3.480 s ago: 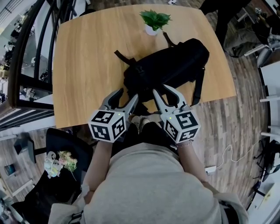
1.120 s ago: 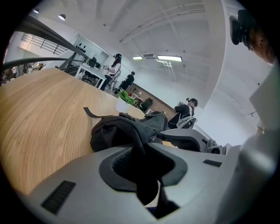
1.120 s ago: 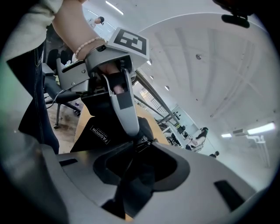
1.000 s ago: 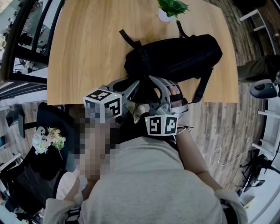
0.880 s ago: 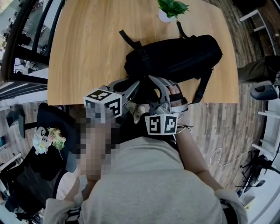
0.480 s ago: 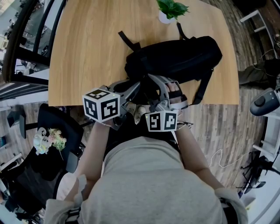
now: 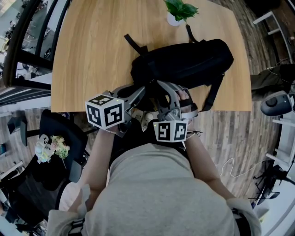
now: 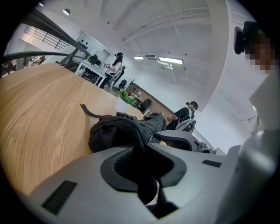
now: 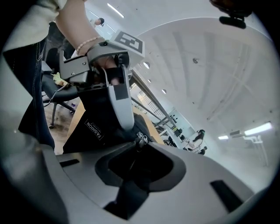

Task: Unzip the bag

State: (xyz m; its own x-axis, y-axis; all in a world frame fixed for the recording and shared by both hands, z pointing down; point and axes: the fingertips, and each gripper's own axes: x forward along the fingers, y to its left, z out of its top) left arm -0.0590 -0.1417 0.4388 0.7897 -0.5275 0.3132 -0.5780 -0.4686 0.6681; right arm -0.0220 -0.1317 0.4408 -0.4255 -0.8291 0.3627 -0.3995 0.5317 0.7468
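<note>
now left gripper (image 8: 142, 148) clamped on bag (image 7: 184, 60) fabric; right gripper (image 9: 138, 147) jaws just closing onto zipper pull (image 9: 140, 139).

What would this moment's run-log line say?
left gripper: shut on bag fabric | right gripper: jaws have just been closing, zipper pull pinched at tips | bag: lying on table beside potted plant

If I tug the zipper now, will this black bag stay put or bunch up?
Likely floppy: the bag fabric folds where the left gripper pinches it. Probably slides on the smooth table unless held.
</note>
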